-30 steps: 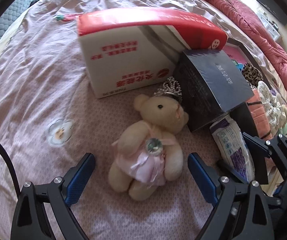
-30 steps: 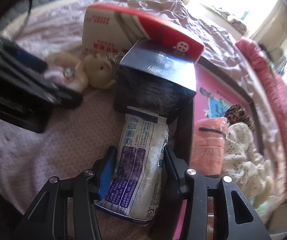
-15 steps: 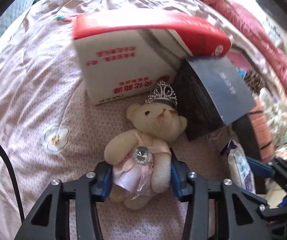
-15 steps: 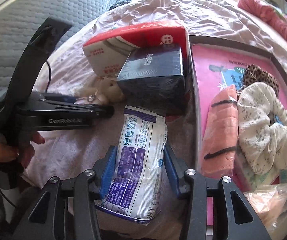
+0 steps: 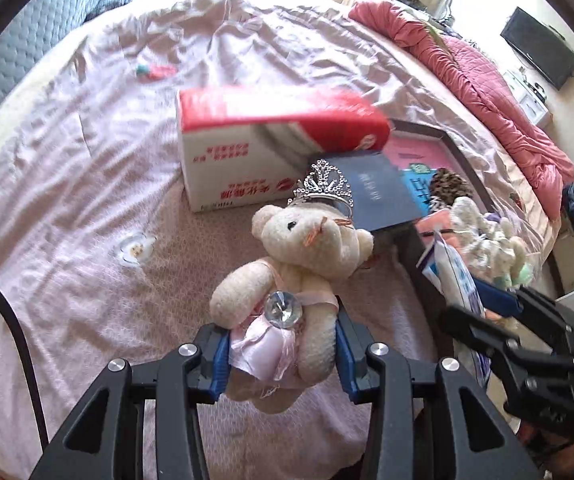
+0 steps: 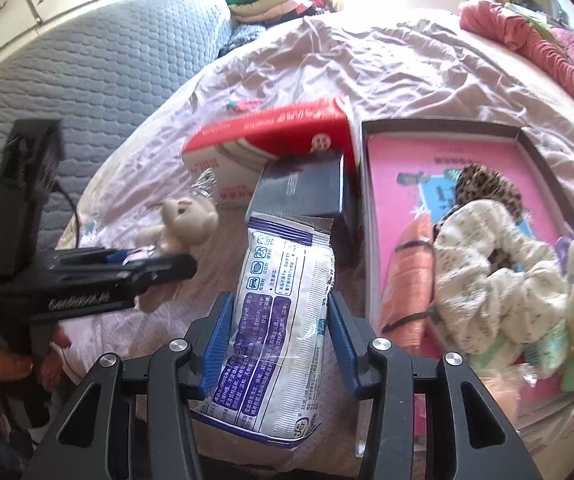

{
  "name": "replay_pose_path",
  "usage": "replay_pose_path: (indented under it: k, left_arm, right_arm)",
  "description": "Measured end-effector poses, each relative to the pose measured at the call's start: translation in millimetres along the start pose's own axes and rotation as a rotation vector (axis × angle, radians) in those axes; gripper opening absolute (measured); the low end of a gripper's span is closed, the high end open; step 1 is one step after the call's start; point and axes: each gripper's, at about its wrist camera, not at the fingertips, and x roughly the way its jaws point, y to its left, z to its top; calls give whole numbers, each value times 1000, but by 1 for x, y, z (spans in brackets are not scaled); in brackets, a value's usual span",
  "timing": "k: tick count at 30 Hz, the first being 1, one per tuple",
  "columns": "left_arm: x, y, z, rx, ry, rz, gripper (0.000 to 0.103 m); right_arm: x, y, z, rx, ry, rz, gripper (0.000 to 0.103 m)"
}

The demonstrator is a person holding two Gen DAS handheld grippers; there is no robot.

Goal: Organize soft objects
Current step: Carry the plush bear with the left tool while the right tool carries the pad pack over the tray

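My left gripper [image 5: 283, 350] is shut on a cream teddy bear [image 5: 299, 264] in a pink dress and a silver crown, held above the pink bedsheet. The bear also shows in the right wrist view [image 6: 185, 220]. My right gripper [image 6: 279, 328] is shut on a white and blue tissue pack [image 6: 283, 312], lifted over the bed. That pack shows at the right of the left wrist view [image 5: 457, 280]. A black-rimmed box with a pink floor [image 6: 403, 152] holds a salmon cloth [image 6: 407, 276], a floral scrunchie [image 6: 487, 264] and a leopard scrunchie [image 6: 487, 184].
A red and white carton [image 5: 255, 148] and a dark blue box [image 5: 371, 192] lie on the bed [image 5: 87, 184] left of the pink-floored box. A rose quilt [image 5: 487, 92] lies along the bed's far right edge. A grey quilted headboard [image 6: 87, 64] is at the left.
My left gripper closed on the teddy bear and lifted it off the bed. My right gripper rose with the tissue pack, away from the dark blue box.
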Motion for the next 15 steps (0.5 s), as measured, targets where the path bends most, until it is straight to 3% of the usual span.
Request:
replay_pose_path:
  k: [15]
  left_arm:
    - [-57,-50,1,58,-93,6,43]
  right_arm:
    - [-55,-3,5,12,-105,-13,48]
